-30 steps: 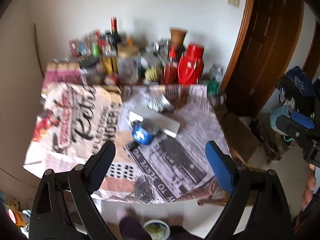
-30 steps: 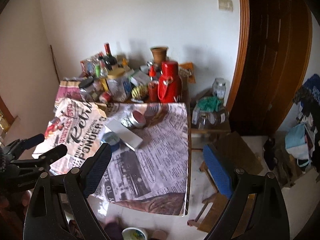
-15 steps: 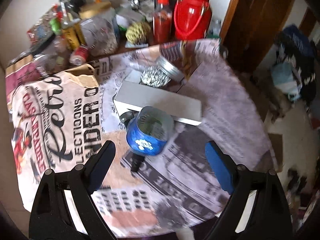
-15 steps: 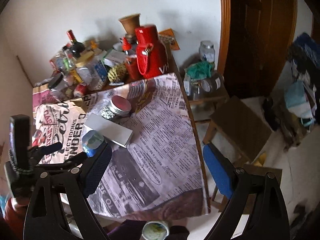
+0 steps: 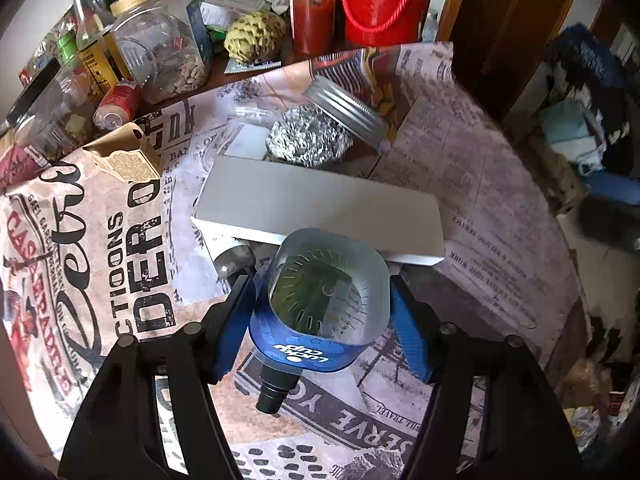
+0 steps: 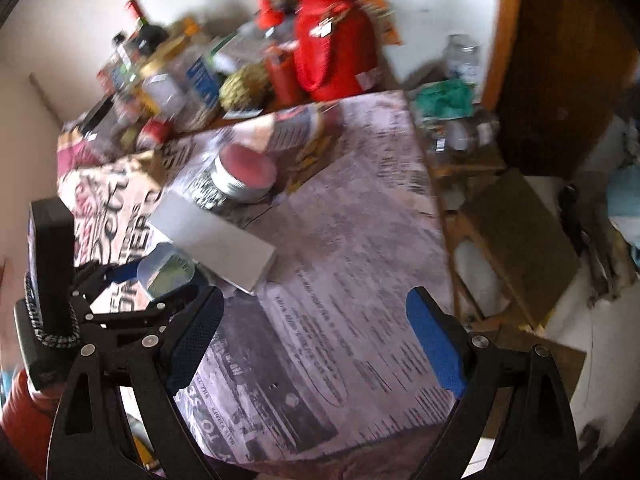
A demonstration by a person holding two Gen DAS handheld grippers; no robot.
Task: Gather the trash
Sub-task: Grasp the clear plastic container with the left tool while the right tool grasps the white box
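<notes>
The left gripper (image 5: 322, 312) has its blue fingers (image 5: 234, 320) on both sides of a blue cup (image 5: 320, 304), one at 9 o'clock and one at 3 o'clock of it, and they look to be touching its sides. The cup stands on the surface (image 5: 480, 216), which is covered with newspaper. A small black tube (image 5: 274, 390) pokes out from under the cup at 6 o'clock. A white box (image 5: 320, 204) lies just beside the cup at 12 o'clock. Past the box sit a ball of foil (image 5: 308, 140) and a jar lid (image 5: 346, 106) leaning on it. At the far edge stand a red jug (image 5: 384, 0) and a sauce bottle (image 5: 312, 4). The right gripper (image 6: 314, 328) is off to the side, above the newspaper, with its fingers (image 6: 194, 340) spread wide and holding nothing. From there the cup (image 6: 166, 270) shows at 9 o'clock.
</notes>
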